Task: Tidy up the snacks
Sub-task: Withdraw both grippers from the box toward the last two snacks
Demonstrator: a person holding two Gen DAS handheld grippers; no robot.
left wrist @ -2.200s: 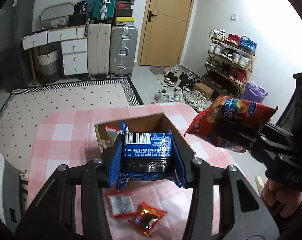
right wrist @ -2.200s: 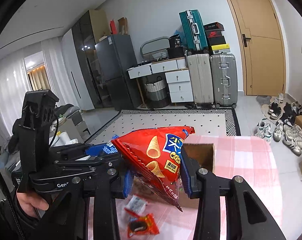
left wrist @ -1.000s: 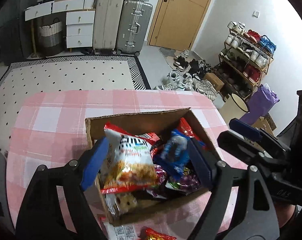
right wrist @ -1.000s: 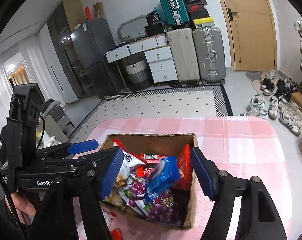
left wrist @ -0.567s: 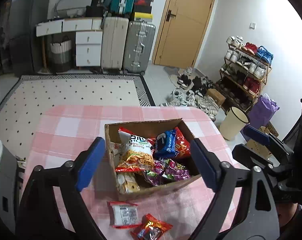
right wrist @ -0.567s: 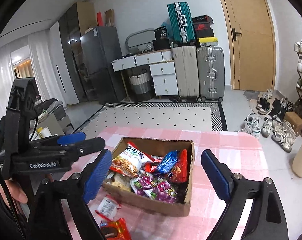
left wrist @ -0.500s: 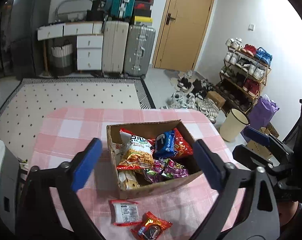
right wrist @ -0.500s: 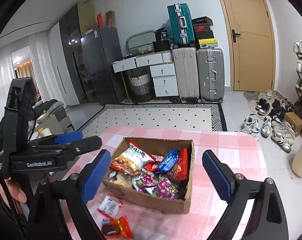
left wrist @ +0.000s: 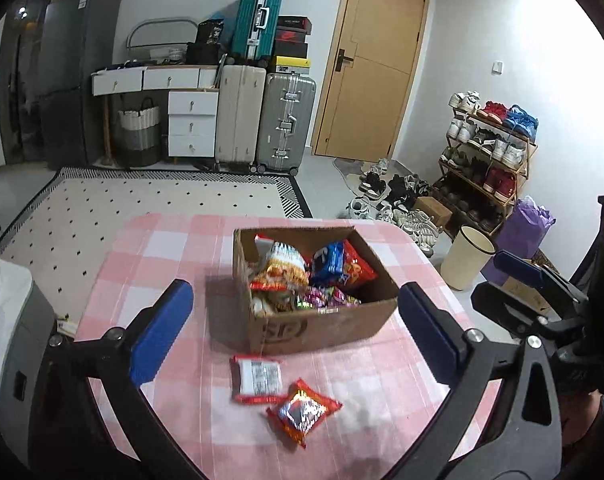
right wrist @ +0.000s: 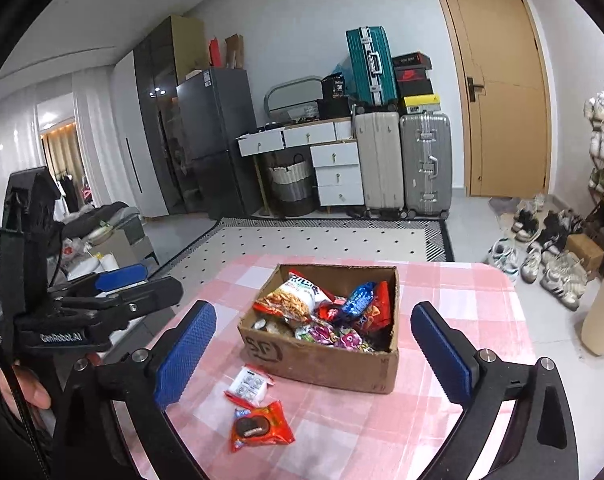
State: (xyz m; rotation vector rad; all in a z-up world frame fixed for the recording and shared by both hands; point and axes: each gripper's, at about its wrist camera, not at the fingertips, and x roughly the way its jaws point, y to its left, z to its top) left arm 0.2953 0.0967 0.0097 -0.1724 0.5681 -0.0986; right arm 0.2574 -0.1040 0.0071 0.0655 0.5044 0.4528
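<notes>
A cardboard box (left wrist: 322, 330) (right wrist: 322, 364) full of snack bags stands on the pink checked table (left wrist: 142, 248) (right wrist: 462, 292). A blue cookie pack (left wrist: 326, 258) and a red chip bag (left wrist: 358, 270) lie on top inside. Two small packets lie on the table in front of the box: a red-and-white one (left wrist: 258, 378) (right wrist: 249, 386) and a red cookie one (left wrist: 304, 410) (right wrist: 260, 426). My left gripper (left wrist: 294, 328) is open and empty, pulled back above the packets. My right gripper (right wrist: 314, 352) is open and empty, to the right of the left one.
A cream bin (left wrist: 466, 258) stands on the floor right of the table, with a shoe rack (left wrist: 490, 152) and loose shoes behind it. Suitcases (left wrist: 262, 120), drawers and a door line the far wall. A grey unit (left wrist: 10, 320) stands left of the table.
Both grippers let go of their bags, the blue pack and the red chip bag, into the box. They then opened wide and pulled back and up from the box.
</notes>
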